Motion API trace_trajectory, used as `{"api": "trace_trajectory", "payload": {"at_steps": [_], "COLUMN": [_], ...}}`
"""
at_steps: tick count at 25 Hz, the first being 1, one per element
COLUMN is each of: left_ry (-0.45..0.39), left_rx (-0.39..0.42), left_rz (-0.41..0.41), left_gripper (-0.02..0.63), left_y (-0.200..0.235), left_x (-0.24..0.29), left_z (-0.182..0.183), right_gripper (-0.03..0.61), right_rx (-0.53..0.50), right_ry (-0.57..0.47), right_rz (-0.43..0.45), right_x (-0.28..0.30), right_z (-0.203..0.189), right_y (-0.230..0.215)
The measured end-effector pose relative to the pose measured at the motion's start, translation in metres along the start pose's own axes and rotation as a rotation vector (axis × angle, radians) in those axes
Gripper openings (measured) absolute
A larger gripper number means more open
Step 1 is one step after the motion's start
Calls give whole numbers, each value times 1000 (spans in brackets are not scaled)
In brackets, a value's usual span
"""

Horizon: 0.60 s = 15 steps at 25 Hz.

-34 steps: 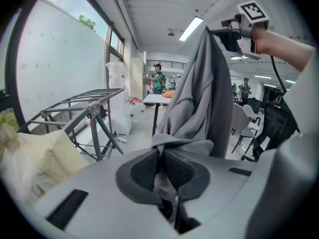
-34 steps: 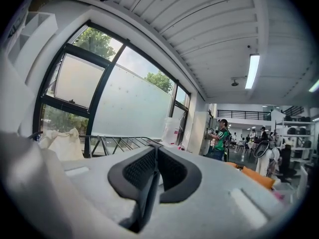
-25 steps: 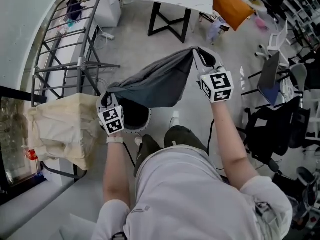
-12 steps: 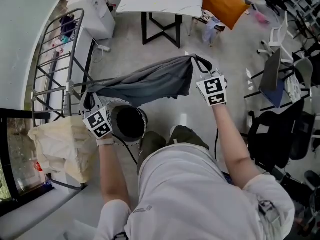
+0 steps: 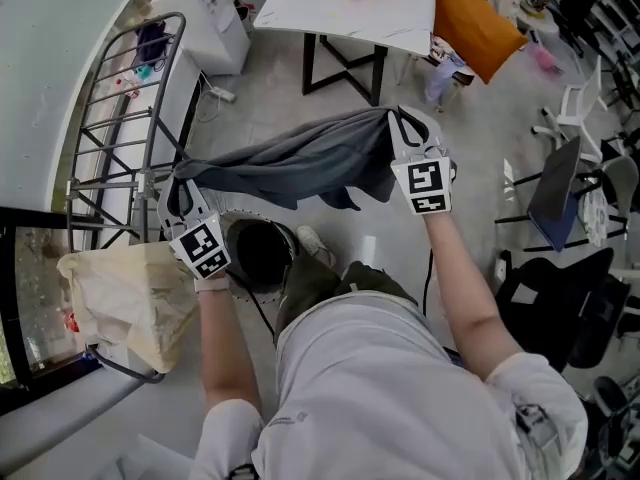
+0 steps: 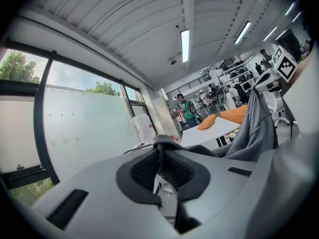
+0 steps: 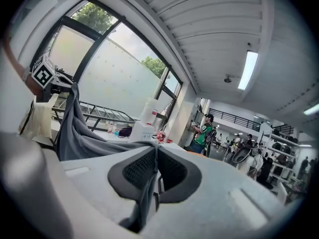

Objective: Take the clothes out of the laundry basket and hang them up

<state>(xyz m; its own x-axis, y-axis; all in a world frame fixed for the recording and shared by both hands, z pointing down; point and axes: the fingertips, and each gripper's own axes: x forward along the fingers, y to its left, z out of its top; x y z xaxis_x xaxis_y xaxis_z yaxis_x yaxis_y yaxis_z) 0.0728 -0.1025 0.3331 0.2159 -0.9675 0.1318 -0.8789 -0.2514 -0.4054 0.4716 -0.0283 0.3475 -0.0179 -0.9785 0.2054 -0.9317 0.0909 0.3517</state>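
In the head view a grey garment (image 5: 300, 163) is stretched across the middle of the frame between the two grippers. The left gripper (image 5: 180, 180) is clamped on its left end and the right gripper (image 5: 397, 120) on its right end. The round laundry basket (image 5: 290, 240) stands just below the garment, left of centre, with its dark mouth uncovered. A metal drying rack (image 5: 130, 118) fills the upper left, and a cream cloth (image 5: 130, 298) is draped at lower left.

Only the gripper views show the pinch itself. In each, both pads are closed on a thin fold of grey fabric, and the rest of the garment trails off toward the other gripper.

A second ago the garment sagged in a deep pouch over the basket's top, and the left gripper sat lower, against the cream cloth. The fabric is now drawn into a flatter band.
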Motion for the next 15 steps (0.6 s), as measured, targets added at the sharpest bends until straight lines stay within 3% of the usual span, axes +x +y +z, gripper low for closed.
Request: {"api": "trace_trajectory", "payload": {"at_steps": [7, 15], "left_ry": [-5, 13], "left_rx": [-38, -59], "left_rz": [168, 339], "left_gripper": [21, 21], "left_y": [52, 127], "left_x": [59, 99], "left_z": [-11, -27], "right_gripper": [23, 23], "right_rx": [-121, -136], "right_ry": [-81, -167], "right_rz": [66, 140], "right_x": [111, 229], "right_z": [42, 95], "right_y": [13, 49]}}
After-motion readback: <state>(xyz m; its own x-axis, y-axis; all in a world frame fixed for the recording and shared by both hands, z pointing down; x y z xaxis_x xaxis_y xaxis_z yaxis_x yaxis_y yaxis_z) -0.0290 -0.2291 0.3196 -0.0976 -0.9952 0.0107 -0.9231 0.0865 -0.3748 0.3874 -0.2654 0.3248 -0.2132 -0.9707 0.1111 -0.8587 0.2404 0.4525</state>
